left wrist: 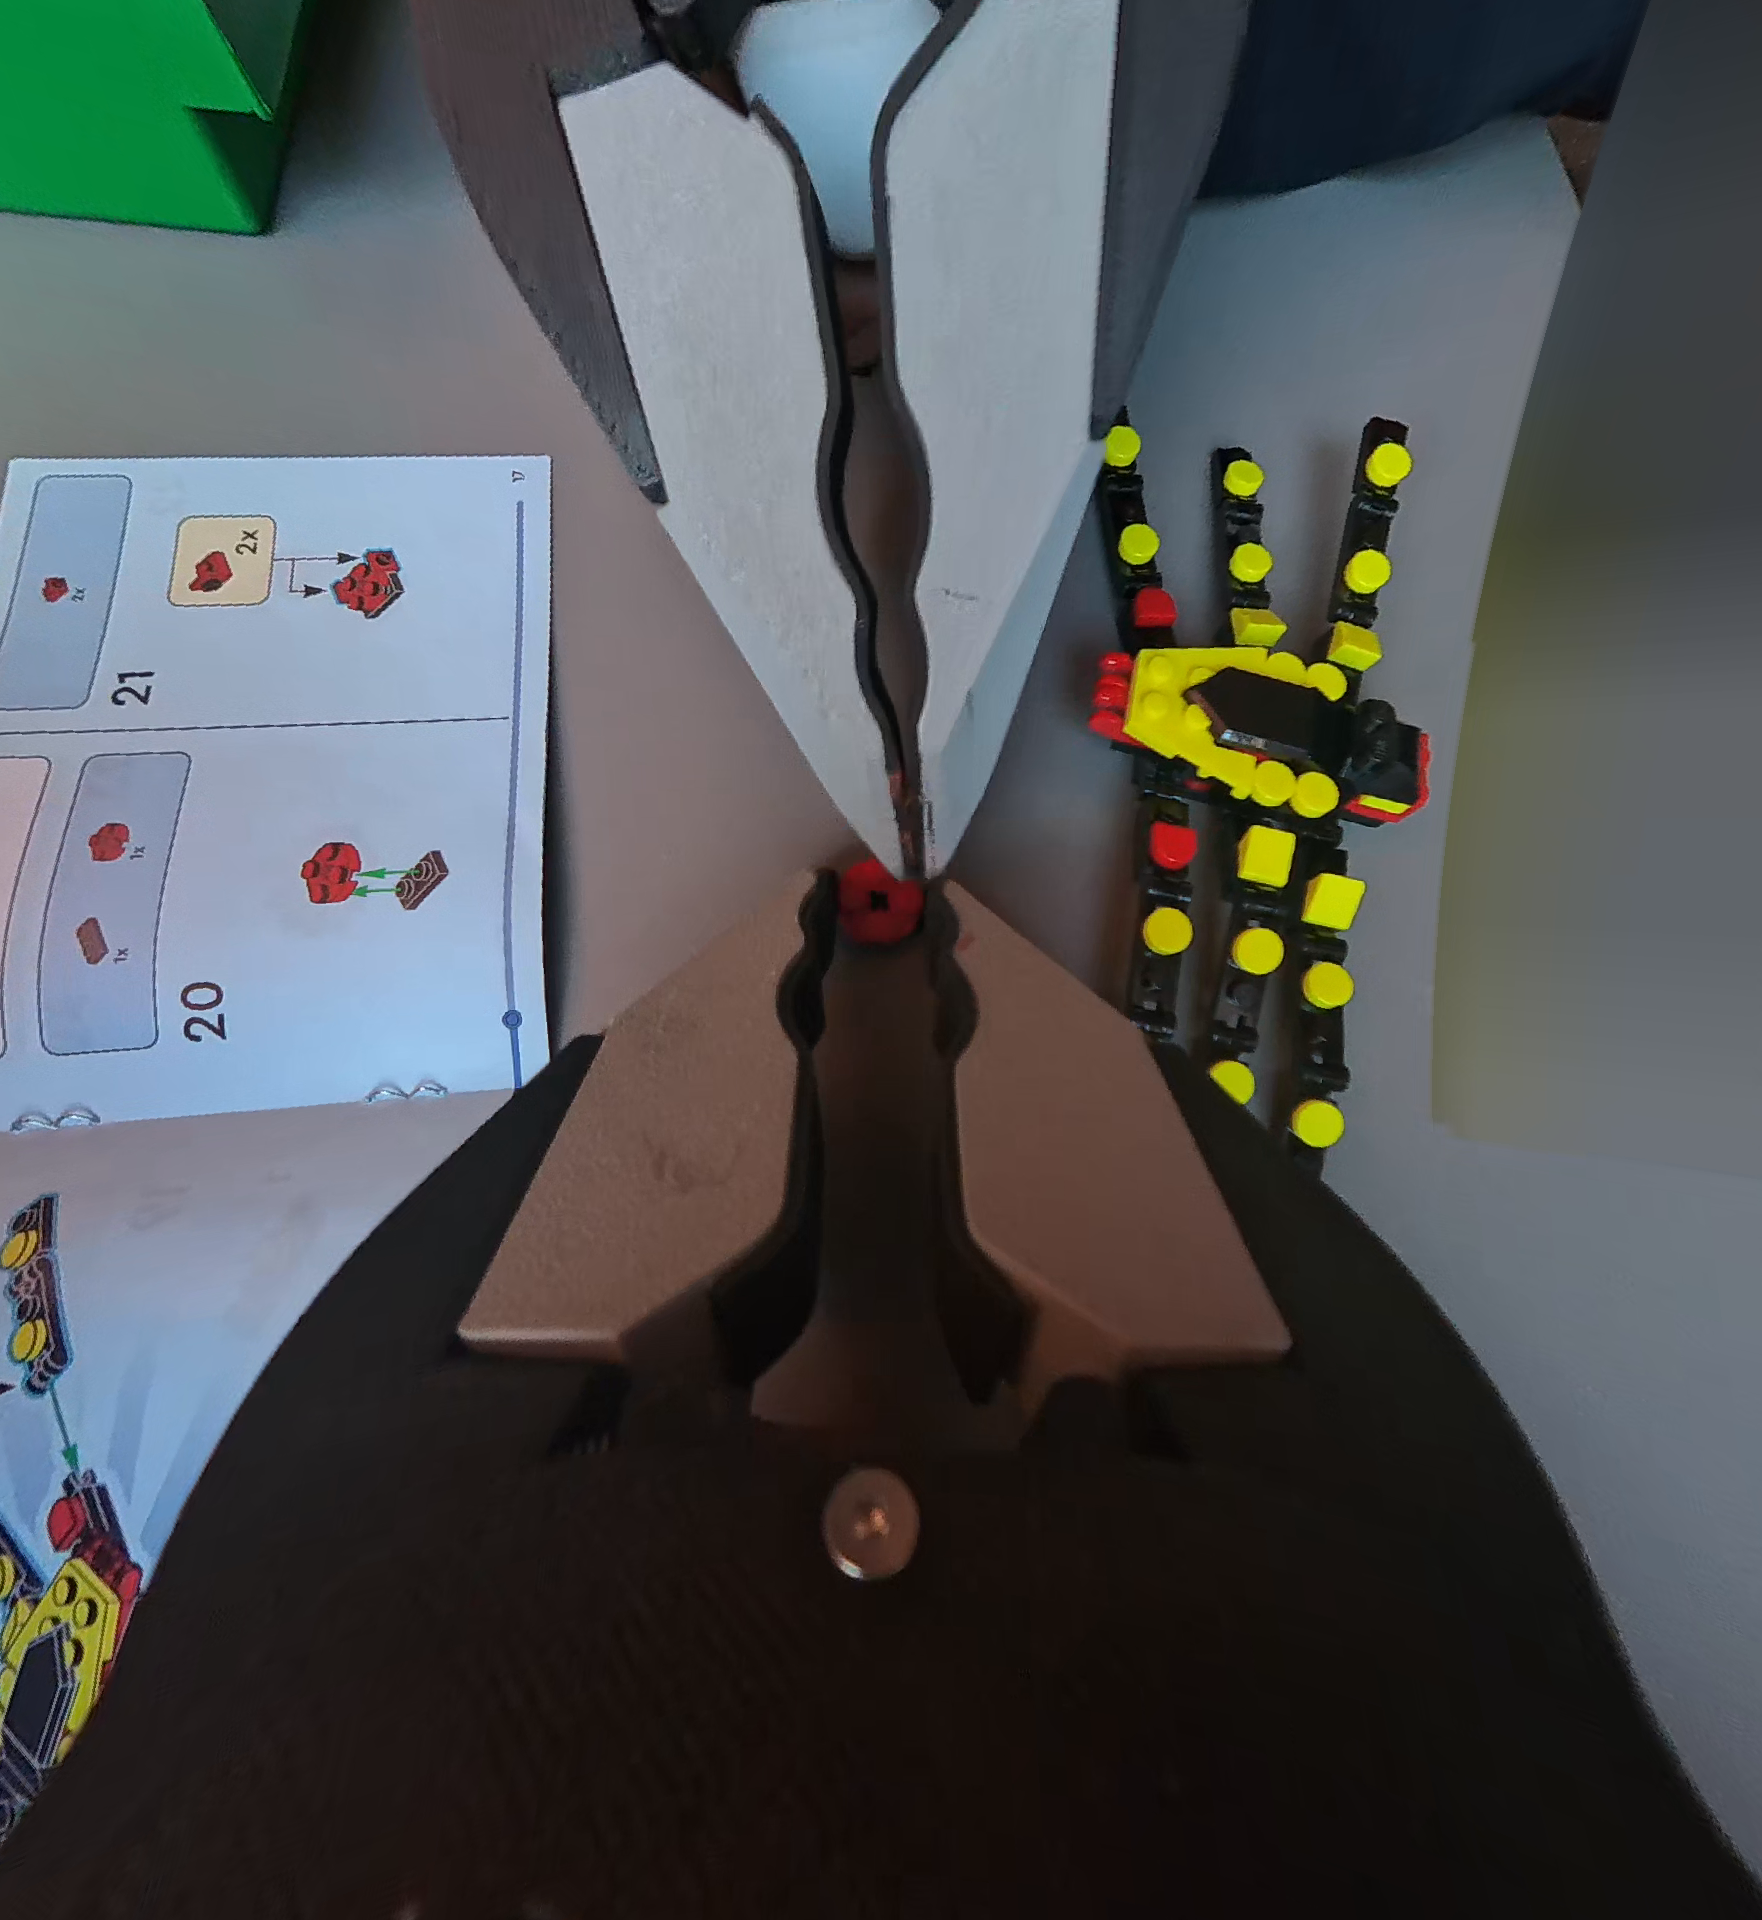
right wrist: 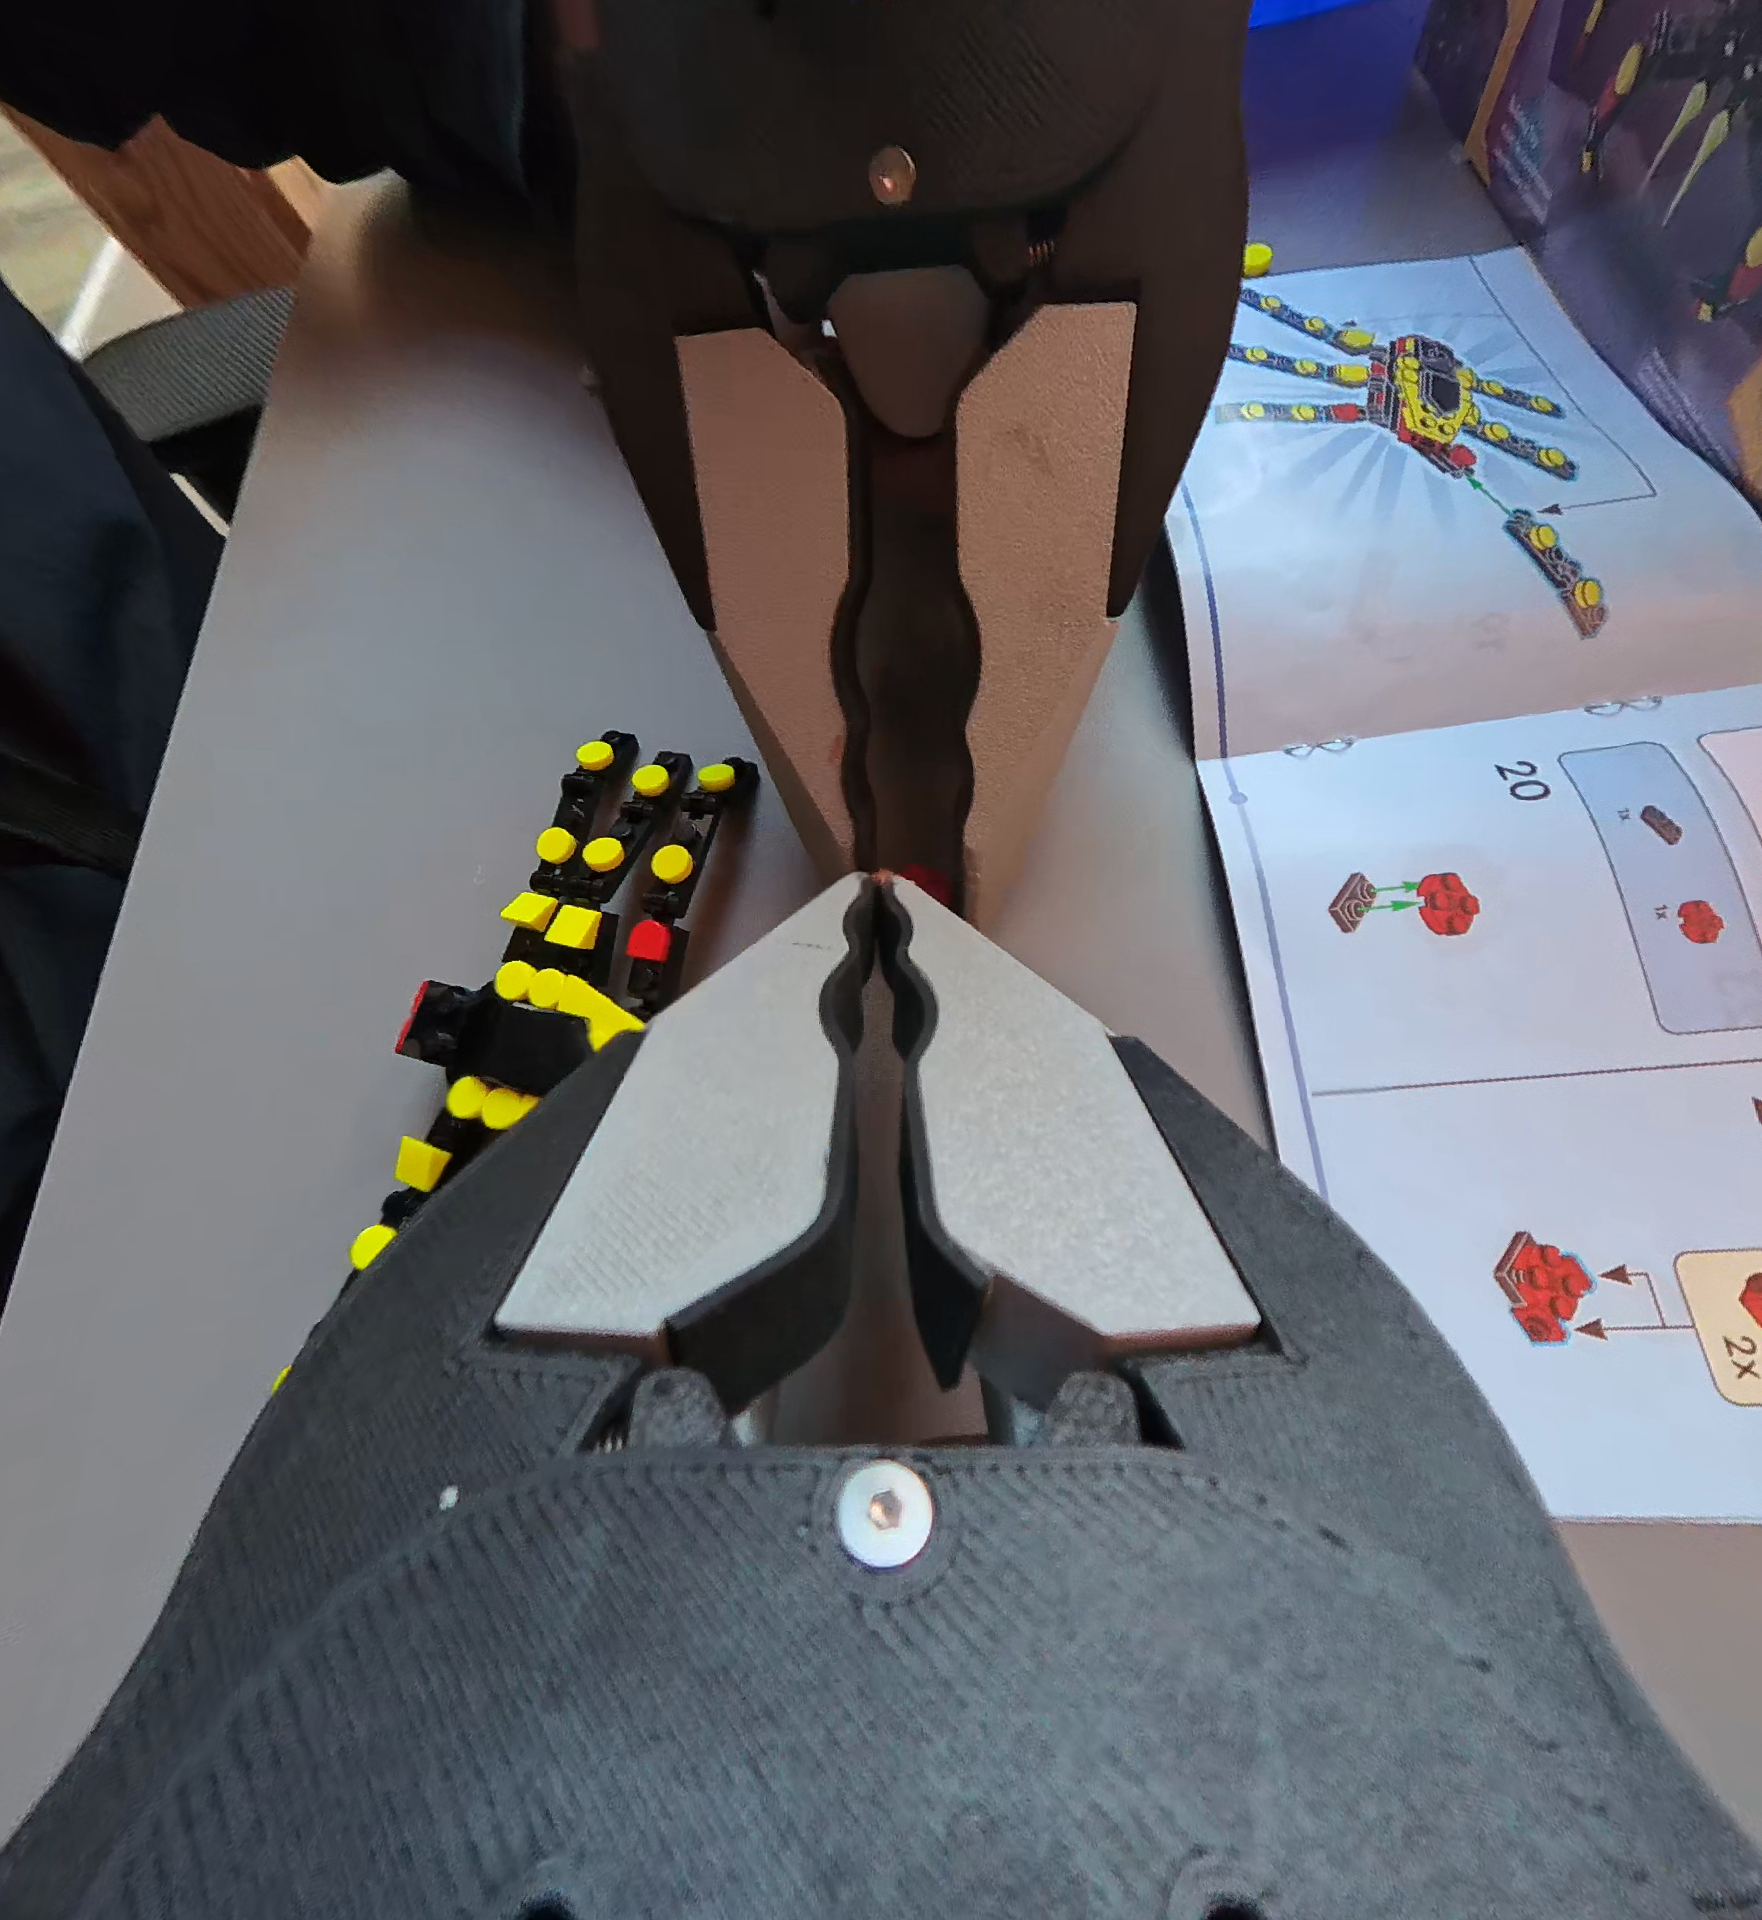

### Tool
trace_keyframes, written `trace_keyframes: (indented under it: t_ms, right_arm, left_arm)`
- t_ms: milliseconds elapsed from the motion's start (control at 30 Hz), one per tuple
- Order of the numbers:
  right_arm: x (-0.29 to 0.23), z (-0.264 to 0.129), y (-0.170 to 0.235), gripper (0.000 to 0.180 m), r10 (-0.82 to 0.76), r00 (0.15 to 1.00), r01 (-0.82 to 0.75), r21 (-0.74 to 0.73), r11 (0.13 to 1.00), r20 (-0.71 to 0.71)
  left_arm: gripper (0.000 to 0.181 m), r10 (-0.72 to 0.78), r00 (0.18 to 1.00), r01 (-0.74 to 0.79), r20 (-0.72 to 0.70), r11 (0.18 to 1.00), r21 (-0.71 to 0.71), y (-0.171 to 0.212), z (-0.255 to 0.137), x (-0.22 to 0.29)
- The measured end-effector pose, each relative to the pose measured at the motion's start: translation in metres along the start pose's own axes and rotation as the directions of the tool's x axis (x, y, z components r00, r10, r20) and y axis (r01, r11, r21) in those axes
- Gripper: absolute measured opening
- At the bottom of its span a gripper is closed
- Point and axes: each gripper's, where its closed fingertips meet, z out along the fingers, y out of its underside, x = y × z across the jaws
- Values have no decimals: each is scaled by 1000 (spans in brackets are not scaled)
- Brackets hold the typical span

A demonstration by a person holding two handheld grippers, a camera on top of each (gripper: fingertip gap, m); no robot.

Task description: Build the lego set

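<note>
My left gripper [left wrist: 882, 920], with tan fingers, is shut on a small red round lego piece [left wrist: 877, 900]. My right gripper [right wrist: 877, 885], with grey fingers, faces it tip to tip and is shut on a thin brown piece [right wrist: 885, 878] that barely shows. The two pieces touch or nearly touch above the table. The red piece also shows in the right wrist view [right wrist: 927, 883]. The black, yellow and red spider model [left wrist: 1261, 727] lies flat on the table beside the grippers; it also shows in the right wrist view [right wrist: 544, 997].
An open instruction booklet [left wrist: 264, 727] lies on the grey table [left wrist: 1635, 1455], on the other side from the model. A green box [left wrist: 98, 104] stands behind it. The set's box [right wrist: 1687, 208] and a loose yellow stud [right wrist: 1258, 258] lie past the booklet [right wrist: 1479, 935]. The grippers are tip to tip, or close to it.
</note>
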Motion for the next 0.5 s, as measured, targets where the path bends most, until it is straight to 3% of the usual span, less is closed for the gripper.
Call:
trace_keyframes:
  t_ms: [167, 267, 400, 500]
  right_arm:
    - [-2, -8, -2, 0, -90, 996, 91, 15, 996, -23]
    - [4, -13, 3, 0, -222, 968, 220, -29, 975, -119]
    - [5, -13, -1, 0, -473, 838, 463, -104, 880, -271]
    - [1, -9, -1, 0, -612, 728, 584, -187, 790, -310]
  left_arm:
    - [14, -44, 998, 44, -41, 999, 2, -1, -1, 0]
    - [14, -51, 997, 51, -58, 999, 0, -1, 0, 0]
    - [14, -59, 995, 59, -74, 998, -1, -1, -1, 1]
    - [14, -75, 993, 75, -92, 997, -1, -1, -2, 1]
